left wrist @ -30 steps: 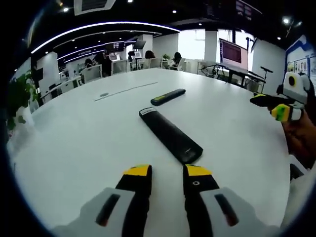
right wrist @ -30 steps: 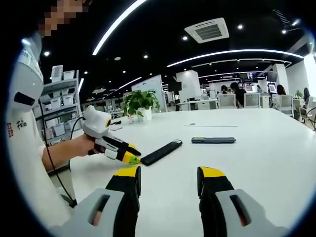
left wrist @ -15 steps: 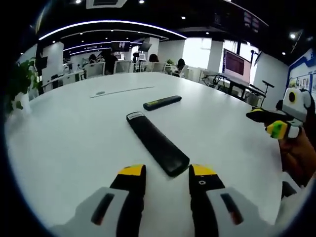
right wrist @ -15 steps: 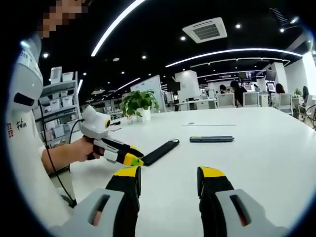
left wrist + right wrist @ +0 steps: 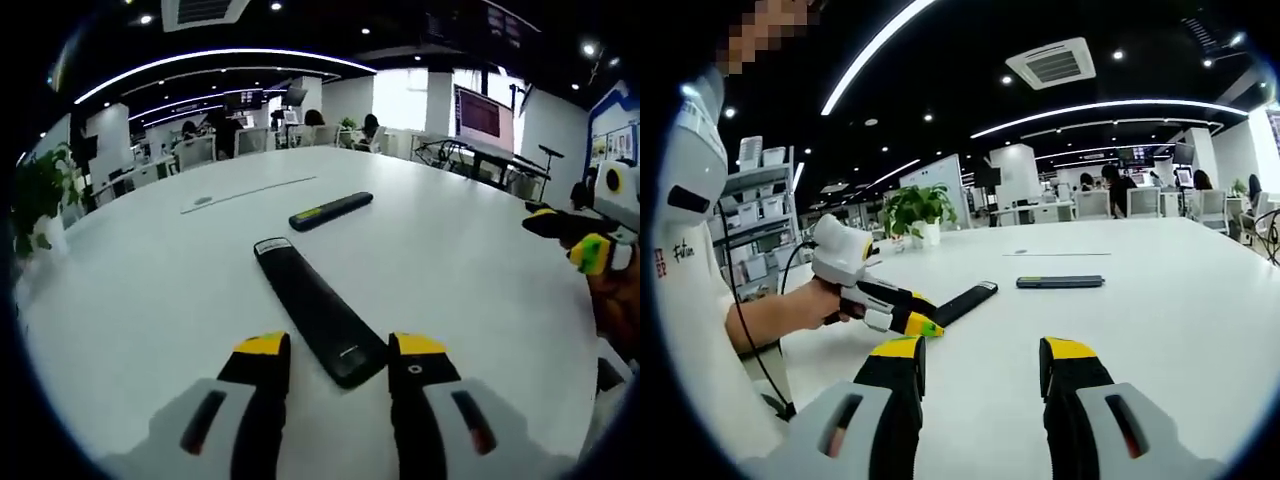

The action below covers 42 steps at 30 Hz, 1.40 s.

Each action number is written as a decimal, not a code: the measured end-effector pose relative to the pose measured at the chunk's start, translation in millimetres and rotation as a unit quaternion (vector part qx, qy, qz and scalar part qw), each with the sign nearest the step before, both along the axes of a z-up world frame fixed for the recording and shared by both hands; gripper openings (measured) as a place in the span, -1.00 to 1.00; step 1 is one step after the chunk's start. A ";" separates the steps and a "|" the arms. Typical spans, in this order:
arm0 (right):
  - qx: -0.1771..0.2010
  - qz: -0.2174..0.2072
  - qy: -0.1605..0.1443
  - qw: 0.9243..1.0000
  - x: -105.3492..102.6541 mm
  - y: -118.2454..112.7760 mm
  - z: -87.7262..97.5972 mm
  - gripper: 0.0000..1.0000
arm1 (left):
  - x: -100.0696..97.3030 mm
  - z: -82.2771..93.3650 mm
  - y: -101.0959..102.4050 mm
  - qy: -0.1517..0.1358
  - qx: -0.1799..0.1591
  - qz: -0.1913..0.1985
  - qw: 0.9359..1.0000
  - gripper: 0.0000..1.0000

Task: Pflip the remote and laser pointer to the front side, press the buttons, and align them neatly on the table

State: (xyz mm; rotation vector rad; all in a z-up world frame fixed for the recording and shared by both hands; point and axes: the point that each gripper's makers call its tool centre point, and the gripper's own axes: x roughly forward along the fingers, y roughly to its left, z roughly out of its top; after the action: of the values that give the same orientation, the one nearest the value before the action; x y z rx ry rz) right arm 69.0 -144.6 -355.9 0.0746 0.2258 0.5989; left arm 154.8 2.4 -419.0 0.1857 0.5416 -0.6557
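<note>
Out toward the middle of the white table (image 5: 470, 250) sits the laser pointer (image 5: 330, 210), a slim dark stick with a yellowish patch at one end. Nearer the table edge on my side lies the remote (image 5: 318, 308), a long flat black slab, plain side up as far as I can tell, so it needs flipping. They're apart from each other, not lined up.

My left gripper (image 5: 340, 365) has its jaws spread, gripping nothing, with the near end of the remote just past the yellow tips, roughly between them. In the right gripper view you can see that left gripper (image 5: 908, 312) right at the remote (image 5: 962, 303) end. My right gripper (image 5: 980, 365) is also parted and empty, hanging back well clear; it shows up at the side of the left gripper view (image 5: 585, 240).

Handling guess: the remote's a stiff, light plastic bar with a smooth shell, on a slick tabletop, so it'll probably skate if I push instead of pinch. I'd take it across the narrow width by the long edges near the end, then roll it over. The pointer's thinner and looks rounder, so I'd expect it to roll; pinch mid-body.
</note>
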 end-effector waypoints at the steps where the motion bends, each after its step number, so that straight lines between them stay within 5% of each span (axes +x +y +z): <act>1: 0.000 -0.001 0.000 1.000 0.1 -0.6 -0.1 -0.04 | 0.1 0.1 2.3 0.001 0.002 0.002 1.000 -0.20; 11: 0.002 0.004 0.000 1.000 1.3 1.7 -0.9 -0.04 | 12.1 -0.8 31.5 0.000 0.011 0.035 0.999 -0.32; 18: 0.001 0.006 -0.001 1.000 1.6 4.9 -0.5 -0.04 | 16.3 0.5 21.2 -0.017 0.018 0.007 1.000 -0.38; 42: -0.023 0.015 0.013 1.000 9.3 15.6 -9.5 -0.03 | 0.7 -0.8 30.0 0.008 0.009 -0.057 0.998 -0.44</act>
State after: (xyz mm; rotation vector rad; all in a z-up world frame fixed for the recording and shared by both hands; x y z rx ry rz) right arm 78.2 -128.9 -365.4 0.0345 0.2655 0.6235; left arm 155.5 32.4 -419.8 0.2296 0.5550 -0.7630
